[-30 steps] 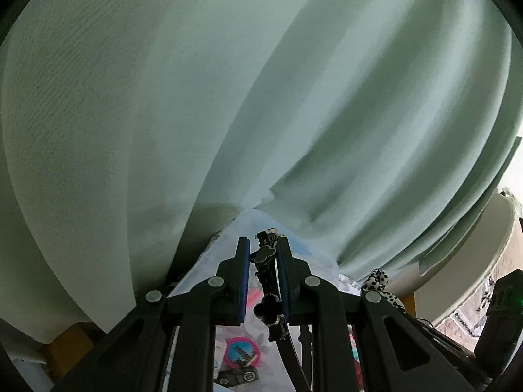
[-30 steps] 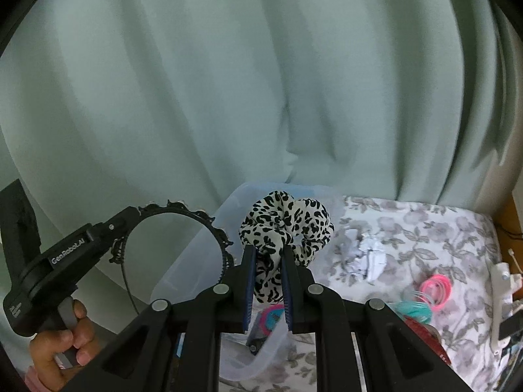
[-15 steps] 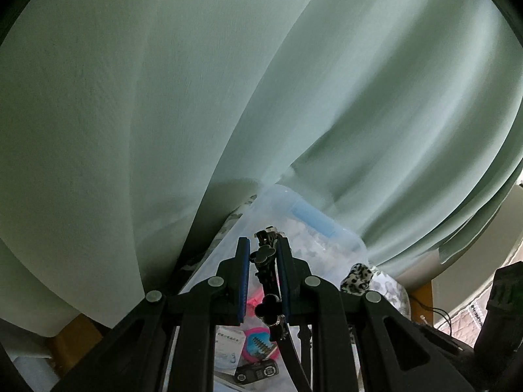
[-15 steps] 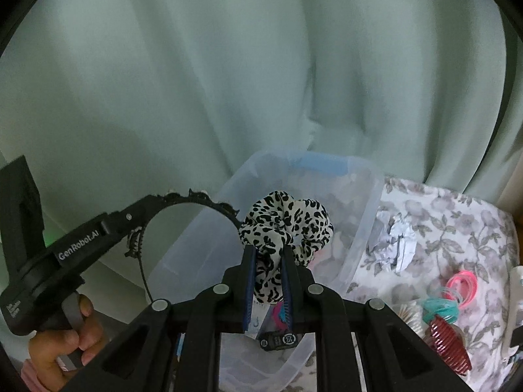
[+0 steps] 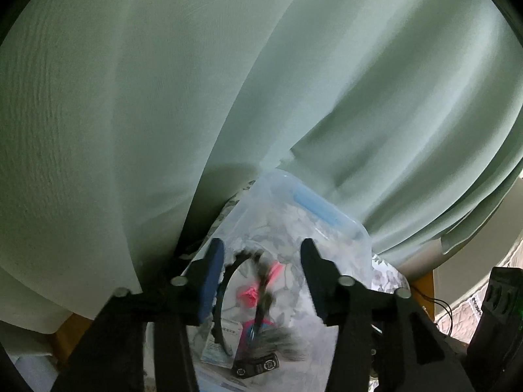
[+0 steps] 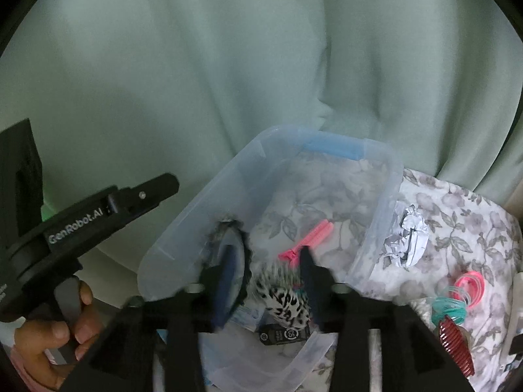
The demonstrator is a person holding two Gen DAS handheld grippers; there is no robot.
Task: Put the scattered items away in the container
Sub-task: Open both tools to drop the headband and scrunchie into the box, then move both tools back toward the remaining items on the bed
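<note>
Above the clear bin (image 6: 376, 196), both grippers (image 5: 261, 274) (image 6: 271, 268) gape wide and empty; headband (image 5: 225, 290) and scrunchie (image 6: 284, 297) lie inside. Next, likely the paper (image 6: 408, 238) and combs (image 6: 454, 336) outside.

The right tongs (image 6: 266, 266) stand spread wide over the clear plastic container (image 6: 376, 209), holding nothing. Between their fingers, inside the container, lies a leopard-print scrunchie (image 6: 284, 300), motion-blurred. A black headband (image 6: 243, 254) sits just by the left finger, and a pink clip (image 6: 307, 235) lies beyond the right finger. To the right of the tongs, outside the container on the floral cloth (image 6: 464, 225), are crumpled paper (image 6: 408, 238), coiled hair ties (image 6: 464, 289) and a red comb (image 6: 456, 343). Far left, a hand (image 6: 55, 333) grips the left tongs (image 6: 163, 184).
</note>
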